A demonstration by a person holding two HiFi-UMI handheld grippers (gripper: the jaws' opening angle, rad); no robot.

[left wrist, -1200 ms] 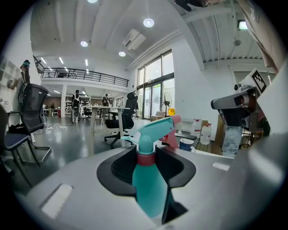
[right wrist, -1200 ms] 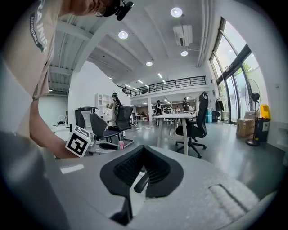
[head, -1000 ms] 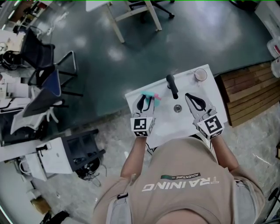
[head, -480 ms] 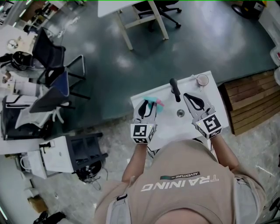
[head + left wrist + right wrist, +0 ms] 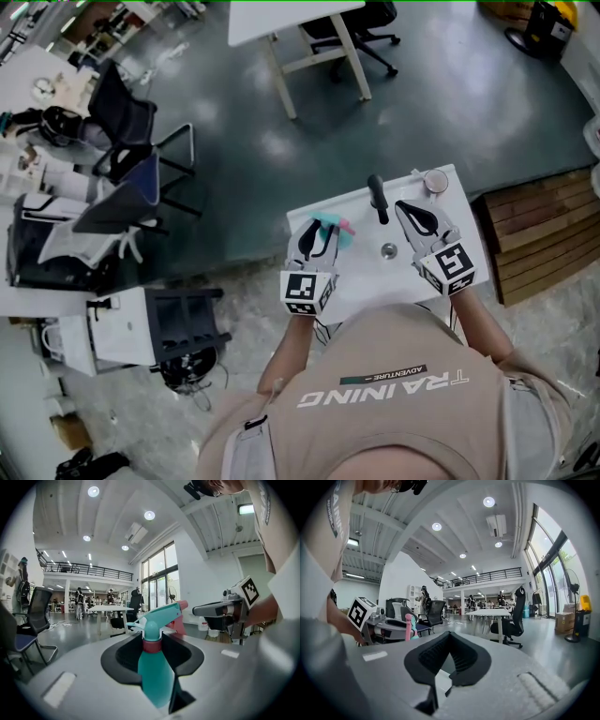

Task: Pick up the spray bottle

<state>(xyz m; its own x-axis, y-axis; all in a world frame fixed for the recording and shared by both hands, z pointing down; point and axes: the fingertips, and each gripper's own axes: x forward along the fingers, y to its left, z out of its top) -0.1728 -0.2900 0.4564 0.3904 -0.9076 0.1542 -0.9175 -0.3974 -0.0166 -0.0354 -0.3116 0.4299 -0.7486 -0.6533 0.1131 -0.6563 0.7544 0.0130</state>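
Spray bottle [image 5: 154, 677], clamped between left gripper [image 5: 153, 641] fingers [image 5: 121, 657]

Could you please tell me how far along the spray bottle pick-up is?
Done: the left gripper is shut on the neck of the teal spray bottle. In hand: holding it over the white sink unit; whether its base is clear cannot be seen. Left: at most lifting it clear. The right gripper is shut, empty.
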